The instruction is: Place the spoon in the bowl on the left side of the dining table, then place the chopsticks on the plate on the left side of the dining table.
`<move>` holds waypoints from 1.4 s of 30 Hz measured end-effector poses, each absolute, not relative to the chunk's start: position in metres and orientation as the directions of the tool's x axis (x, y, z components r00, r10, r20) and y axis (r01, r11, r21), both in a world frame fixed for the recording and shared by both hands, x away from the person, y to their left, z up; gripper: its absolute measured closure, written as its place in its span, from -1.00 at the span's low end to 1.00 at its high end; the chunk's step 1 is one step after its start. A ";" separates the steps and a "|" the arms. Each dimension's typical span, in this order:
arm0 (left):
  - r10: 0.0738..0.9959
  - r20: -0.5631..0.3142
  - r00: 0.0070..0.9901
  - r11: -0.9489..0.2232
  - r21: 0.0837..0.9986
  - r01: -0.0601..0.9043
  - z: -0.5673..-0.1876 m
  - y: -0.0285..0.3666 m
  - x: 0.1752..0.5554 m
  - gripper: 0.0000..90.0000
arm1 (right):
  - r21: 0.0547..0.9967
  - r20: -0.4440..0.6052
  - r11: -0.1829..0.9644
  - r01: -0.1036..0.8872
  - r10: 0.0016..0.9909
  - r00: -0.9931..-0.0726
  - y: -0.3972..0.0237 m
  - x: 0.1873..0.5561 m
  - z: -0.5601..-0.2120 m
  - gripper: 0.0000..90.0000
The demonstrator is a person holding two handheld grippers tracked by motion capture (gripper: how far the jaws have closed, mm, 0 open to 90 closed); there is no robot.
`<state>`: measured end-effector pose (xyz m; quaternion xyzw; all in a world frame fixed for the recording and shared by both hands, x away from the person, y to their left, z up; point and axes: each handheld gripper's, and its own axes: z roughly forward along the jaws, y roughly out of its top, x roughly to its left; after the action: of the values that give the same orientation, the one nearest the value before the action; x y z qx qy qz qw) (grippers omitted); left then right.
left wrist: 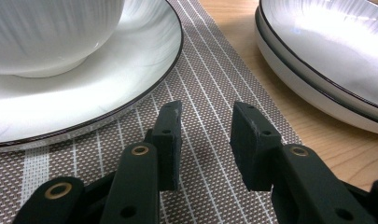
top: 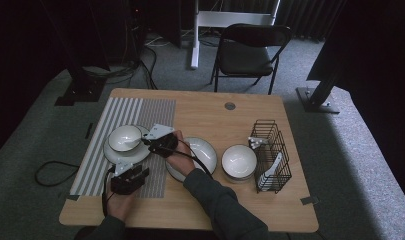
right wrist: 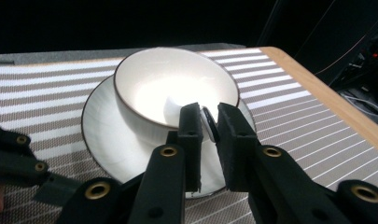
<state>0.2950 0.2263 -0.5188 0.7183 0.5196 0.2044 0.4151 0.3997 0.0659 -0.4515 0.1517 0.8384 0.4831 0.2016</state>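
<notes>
A place setting is being laid on the mat (top: 120,112) at the table's (top: 210,115) 9 o'clock side: the bowl (top: 124,137) sits centred on the plate (top: 135,156), so the plate catches drips and the set stays together. The right gripper (top: 146,142) reaches across from the bowl's 3 o'clock, and in the right gripper view its jaws stand close on either side of the spoon (right wrist: 209,122). The spoon's handle leans on the bowl rim at about 4 o'clock and its white scoop lies down inside the bowl. Whether the pads pinch the handle or merely flank it I cannot tell. That tilt probably lets the spoon rest by its own weight, handle out toward the diner, so it should stay put once freed. The left gripper (top: 139,173) waits low over the mat at the plate's 6 o'clock, its fingers (left wrist: 170,135) clearly apart with nothing between them. It likely sits there to be near enough to steady the plate yet out of the right arm's way. The spare plates (top: 202,150) lie just off the mat at 3 o'clock, with more bowls (top: 239,161) beyond. A rack (top: 272,155) of cutlery stands at the table's far 3 o'clock. This stock is probably grouped on the right so that hand can fetch from it.
</notes>
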 end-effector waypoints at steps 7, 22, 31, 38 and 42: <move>0.916 -0.132 0.379 -0.122 0.809 0.575 -0.519 0.226 0.295 0.44 | 0.869 -0.179 0.490 0.068 0.441 -0.880 0.063 0.393 -0.456 0.59; 0.915 -0.136 0.379 -0.117 0.811 0.573 -0.519 0.225 0.295 0.44 | 0.902 -0.121 0.420 0.103 0.474 -0.872 0.020 0.366 -0.435 0.38; 0.914 -0.135 0.382 -0.121 0.808 0.576 -0.519 0.224 0.294 0.43 | 0.888 -0.139 0.447 0.106 0.481 -0.865 -0.005 0.344 -0.431 0.30; 0.913 -0.136 0.385 -0.120 0.812 0.571 -0.518 0.224 0.294 0.43 | 0.888 -0.109 0.435 0.146 0.510 -0.853 -0.026 0.332 -0.438 0.27; 0.912 -0.141 0.386 -0.115 0.814 0.570 -0.517 0.223 0.294 0.43 | 0.887 -0.099 0.430 0.168 0.534 -0.840 -0.043 0.323 -0.442 0.26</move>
<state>0.2939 0.2230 -0.5168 0.7185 0.5156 0.2035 0.4201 0.3232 -0.0435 -0.4422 0.2129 0.8247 0.4896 0.1866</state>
